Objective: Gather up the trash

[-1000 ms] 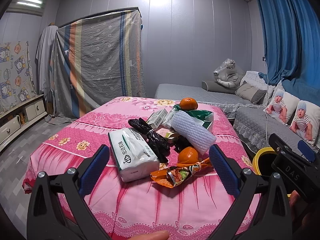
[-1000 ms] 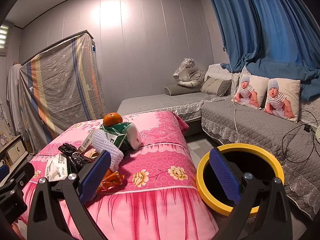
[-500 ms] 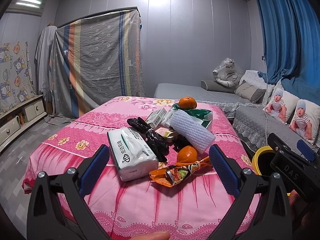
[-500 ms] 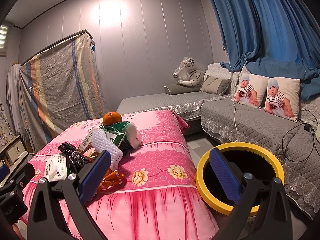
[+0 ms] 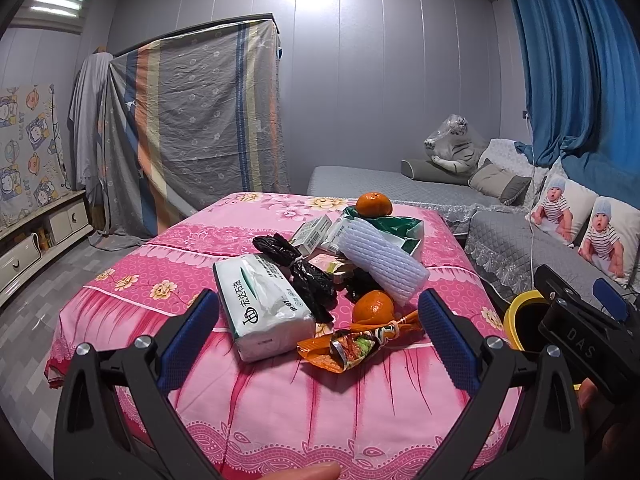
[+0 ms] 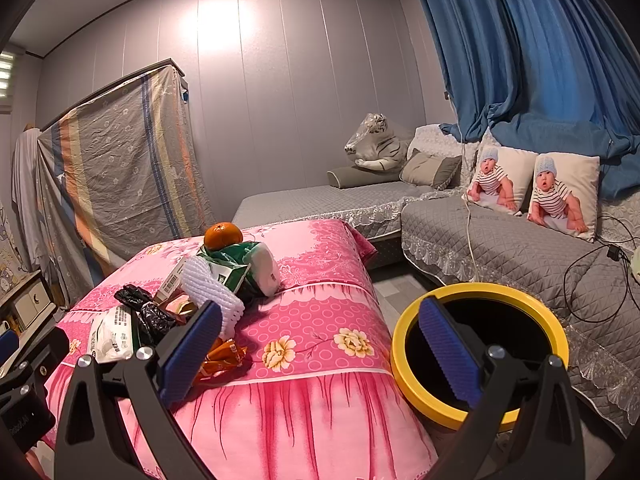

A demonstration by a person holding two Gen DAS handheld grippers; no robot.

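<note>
A pile of litter lies on the pink cloth-covered table [image 5: 280, 392]: an orange snack wrapper [image 5: 352, 346], a black plastic bag [image 5: 304, 276], a white foam net sleeve [image 5: 380, 264], a green bag [image 5: 400, 228], small cartons [image 5: 312, 234], a tissue pack [image 5: 260, 304] and two oranges [image 5: 372, 306]. My left gripper [image 5: 318, 336] is open and empty, just short of the wrapper. My right gripper [image 6: 320, 348] is open and empty, between the table edge and a yellow-rimmed bin [image 6: 480, 344]. The wrapper also shows in the right wrist view [image 6: 224, 356].
The bin stands on the floor right of the table, also in the left wrist view [image 5: 516, 316]. A grey sofa [image 6: 500, 248] with baby-print cushions lies beyond it. A low cabinet [image 5: 32, 236] stands at far left. A draped rack [image 5: 192, 128] stands behind.
Both grippers have barely moved. The left view has drifted very slightly. Nothing was grasped or released.
</note>
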